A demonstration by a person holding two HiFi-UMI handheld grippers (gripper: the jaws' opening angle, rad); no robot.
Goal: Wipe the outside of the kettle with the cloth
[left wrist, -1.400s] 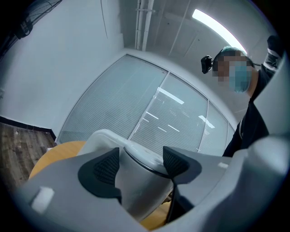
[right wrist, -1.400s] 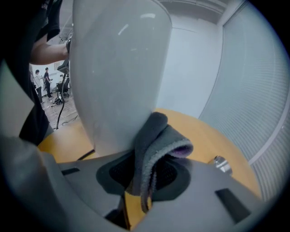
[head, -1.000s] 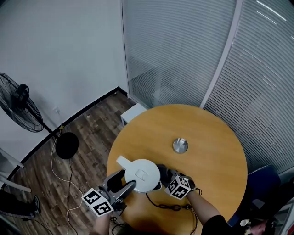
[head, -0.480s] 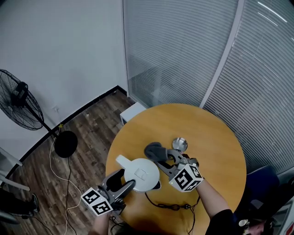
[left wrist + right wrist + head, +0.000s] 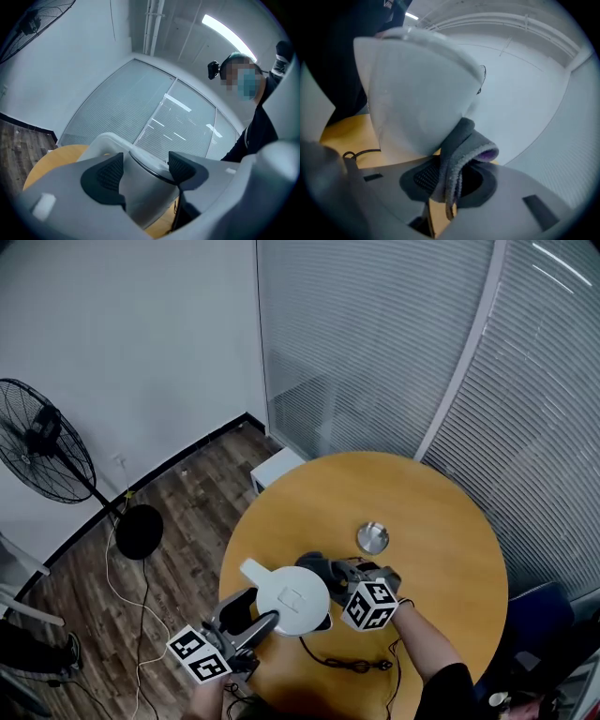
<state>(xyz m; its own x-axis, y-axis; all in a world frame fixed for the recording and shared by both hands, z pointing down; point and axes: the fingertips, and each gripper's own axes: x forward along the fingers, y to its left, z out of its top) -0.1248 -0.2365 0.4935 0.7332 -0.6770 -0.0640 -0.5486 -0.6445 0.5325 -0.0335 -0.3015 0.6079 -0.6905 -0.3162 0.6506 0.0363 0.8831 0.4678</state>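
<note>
Wiping appears to be under way. The white plastic electric kettle (image 5: pixel 292 598) stands near the near-left edge of the round wooden table (image 5: pixel 441 521), with its spout pointing toward the left edge. The left gripper (image 5: pixel 144 171) has its jaws closed from both sides on the kettle's handle, bracing it. The right gripper (image 5: pixel 450 180) has its jaws pinched on a folded grey terry cloth (image 5: pixel 461 150). The free fold of the cloth lies against the kettle's side wall low down, on the side that faces the table's middle.

A small round metal disc (image 5: pixel 372 538) lies apart from the kettle, toward the centre of the table. A black cable (image 5: pixel 342 664) loops along the near edge, just behind the right gripper.

The risks seem to lie in the grips. The right jaws catch only a narrow strip of cloth, so a firm drag along the plastic could pull it out of the pinch. Bare jaw would then scrape the wall. A hard push toward the near-left edge would act against the handle hold alone. The kettle could then twist between the left jaws or slide toward the rim. A low sweep round the near side may also snag the cable.
</note>
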